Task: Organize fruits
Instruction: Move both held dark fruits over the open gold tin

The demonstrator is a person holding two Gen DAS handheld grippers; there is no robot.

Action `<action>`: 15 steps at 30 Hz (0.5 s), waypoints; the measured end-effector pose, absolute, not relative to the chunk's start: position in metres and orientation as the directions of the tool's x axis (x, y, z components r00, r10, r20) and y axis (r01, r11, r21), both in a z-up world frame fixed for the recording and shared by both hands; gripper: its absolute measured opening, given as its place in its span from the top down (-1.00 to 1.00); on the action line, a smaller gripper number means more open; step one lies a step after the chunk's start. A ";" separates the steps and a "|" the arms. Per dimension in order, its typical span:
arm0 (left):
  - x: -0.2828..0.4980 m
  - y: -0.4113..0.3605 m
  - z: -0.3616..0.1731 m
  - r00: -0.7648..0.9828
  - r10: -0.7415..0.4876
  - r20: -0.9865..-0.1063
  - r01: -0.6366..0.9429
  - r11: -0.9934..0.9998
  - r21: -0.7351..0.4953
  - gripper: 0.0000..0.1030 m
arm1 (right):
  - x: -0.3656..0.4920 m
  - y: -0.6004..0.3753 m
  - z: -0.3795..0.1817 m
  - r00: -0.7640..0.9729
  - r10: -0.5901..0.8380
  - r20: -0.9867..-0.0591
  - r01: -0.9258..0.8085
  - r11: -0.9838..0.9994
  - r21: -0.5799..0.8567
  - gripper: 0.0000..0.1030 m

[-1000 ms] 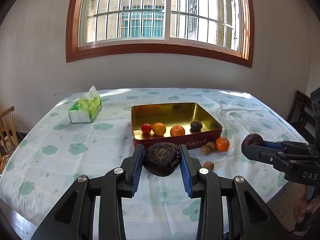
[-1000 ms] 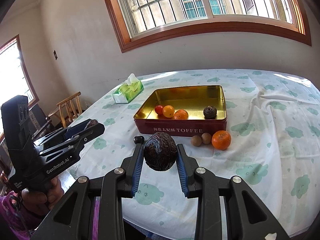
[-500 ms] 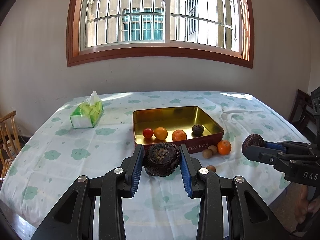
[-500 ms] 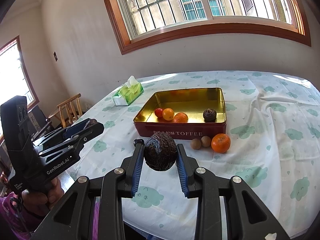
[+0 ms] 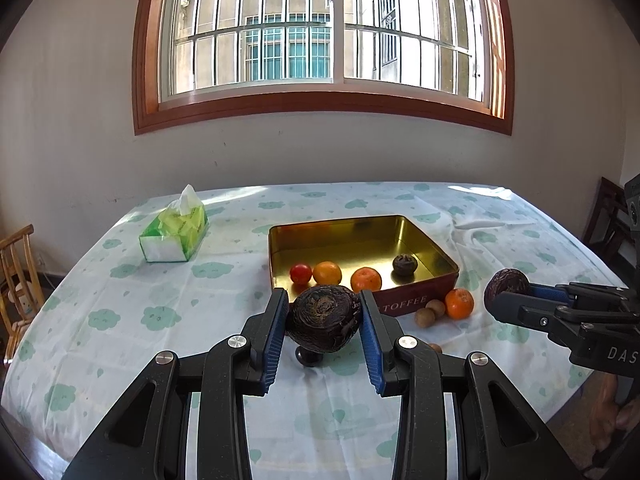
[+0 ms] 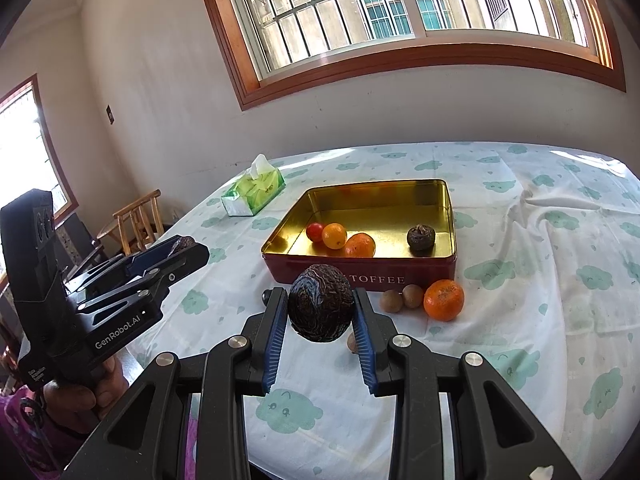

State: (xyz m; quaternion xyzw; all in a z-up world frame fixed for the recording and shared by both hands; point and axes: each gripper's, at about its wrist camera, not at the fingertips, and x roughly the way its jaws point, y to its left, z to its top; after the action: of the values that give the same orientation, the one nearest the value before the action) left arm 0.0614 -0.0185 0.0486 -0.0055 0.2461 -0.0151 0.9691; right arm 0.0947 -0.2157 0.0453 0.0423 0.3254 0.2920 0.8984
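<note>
My left gripper point(image 5: 323, 312) is shut on a dark wrinkled fruit point(image 5: 324, 320), held above the tablecloth in front of the tin. My right gripper point(image 6: 320, 312) is shut on a second dark wrinkled fruit point(image 6: 320, 304), also short of the tin. Each gripper shows in the other's view: the right gripper point(image 5: 508, 300) at the right, the left gripper point(image 6: 186, 250) at the left. The red "TOFFEE" tin point(image 5: 352, 220) with a gold inside holds a red tomato point(image 5: 300, 273), two orange fruits point(image 5: 327, 272) and a small dark fruit point(image 5: 405, 264).
On the cloth by the tin's front lie a tangerine point(image 5: 459, 303), two brown round fruits point(image 5: 430, 312), another brown one point(image 5: 435, 347) and a small dark one point(image 5: 306, 356). A green tissue box point(image 5: 174, 236) stands at the back left. Wooden chairs point(image 6: 136, 220) flank the table.
The table and tin sit slightly lower in both views than a second ago. Both grippers keep their hold on the dark fruits.
</note>
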 end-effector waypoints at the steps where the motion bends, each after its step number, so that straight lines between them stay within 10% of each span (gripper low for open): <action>1: 0.063 -0.019 0.048 0.878 -0.031 -0.478 0.027 1.000 -0.017 0.30 | 0.097 -0.215 0.046 0.618 0.552 -0.560 -0.497 0.826 0.266 0.42; 15: 0.096 -0.020 0.041 0.865 -0.026 -0.500 0.019 1.000 -0.020 0.30 | 0.135 -0.212 0.041 0.617 0.553 -0.560 -0.481 0.828 0.288 0.42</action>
State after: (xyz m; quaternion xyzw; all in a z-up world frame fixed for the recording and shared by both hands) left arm 0.0959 -0.0201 0.0409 -0.0073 0.2591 -0.0116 0.9658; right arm 0.1351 -0.2123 0.0405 0.0545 0.3295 0.2881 0.8975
